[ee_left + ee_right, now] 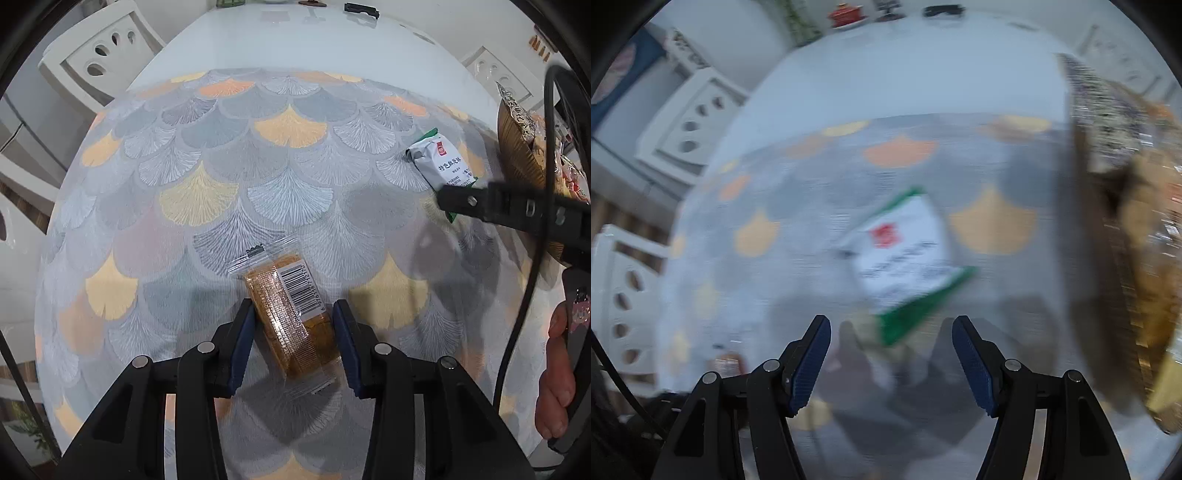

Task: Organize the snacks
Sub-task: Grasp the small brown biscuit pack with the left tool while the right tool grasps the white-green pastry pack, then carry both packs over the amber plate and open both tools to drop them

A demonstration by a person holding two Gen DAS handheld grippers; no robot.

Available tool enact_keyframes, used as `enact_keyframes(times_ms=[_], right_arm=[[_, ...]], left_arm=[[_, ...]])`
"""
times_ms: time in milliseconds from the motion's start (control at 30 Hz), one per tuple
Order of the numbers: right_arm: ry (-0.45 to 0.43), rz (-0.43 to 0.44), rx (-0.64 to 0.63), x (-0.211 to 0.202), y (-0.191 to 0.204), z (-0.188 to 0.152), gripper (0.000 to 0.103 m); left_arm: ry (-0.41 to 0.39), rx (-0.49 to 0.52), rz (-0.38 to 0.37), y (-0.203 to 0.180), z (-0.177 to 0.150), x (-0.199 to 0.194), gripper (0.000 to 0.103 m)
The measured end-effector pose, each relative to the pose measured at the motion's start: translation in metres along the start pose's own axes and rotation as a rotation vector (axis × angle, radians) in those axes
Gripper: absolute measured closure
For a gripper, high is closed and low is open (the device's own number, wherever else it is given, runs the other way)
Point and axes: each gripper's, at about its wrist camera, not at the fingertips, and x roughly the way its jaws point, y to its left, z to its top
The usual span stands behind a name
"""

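A clear-wrapped orange-brown snack bar [291, 314] with a barcode lies on the fan-patterned tablecloth [221, 166]. My left gripper [293, 314] is open, its blue-padded fingers on either side of the bar, not pressing it as far as I can tell. A white and green snack packet [439, 162] lies at the right; it also shows in the blurred right wrist view [908, 254]. My right gripper [891, 328] is open and empty, just short of that packet. Its finger [469, 201] shows in the left wrist view at the packet's near end.
A wicker basket [517, 147] holding wrapped snacks stands at the table's right edge; it also shows in the right wrist view [1126, 240]. White chairs [99, 55] stand at the left. A black object [362, 10] lies at the far end of the white table.
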Motion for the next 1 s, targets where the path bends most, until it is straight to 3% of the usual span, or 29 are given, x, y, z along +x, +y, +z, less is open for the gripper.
enact_keyframes(times_ms=[67, 167, 400, 567, 800, 1000], right_arm=[[-0.011, -0.071, 0.003, 0.002, -0.004, 0.002, 0.037], [-0.009, -0.070, 0.008, 0.010, -0.003, 0.013, 0.030], [-0.037, -0.109, -0.019, 0.024, 0.012, 0.037, 0.027], [-0.061, -0.144, -0.095, 0.019, 0.022, 0.027, 0.051], [-0.029, -0.024, -0.068, -0.007, 0.017, 0.001, 0.053], [-0.023, 0.052, -0.090, -0.037, 0.024, -0.029, 0.053]], left_arm=[[-0.001, 0.011, -0.001, -0.001, 0.002, 0.000, 0.064], [-0.005, 0.030, 0.006, -0.003, 0.005, 0.003, 0.064], [-0.007, 0.019, 0.000, -0.006, 0.001, -0.001, 0.064], [-0.023, -0.001, 0.011, -0.008, -0.004, -0.006, 0.067], [-0.034, -0.100, -0.109, 0.006, -0.011, -0.026, 0.068], [-0.059, -0.116, -0.111, 0.008, -0.020, -0.048, 0.068]])
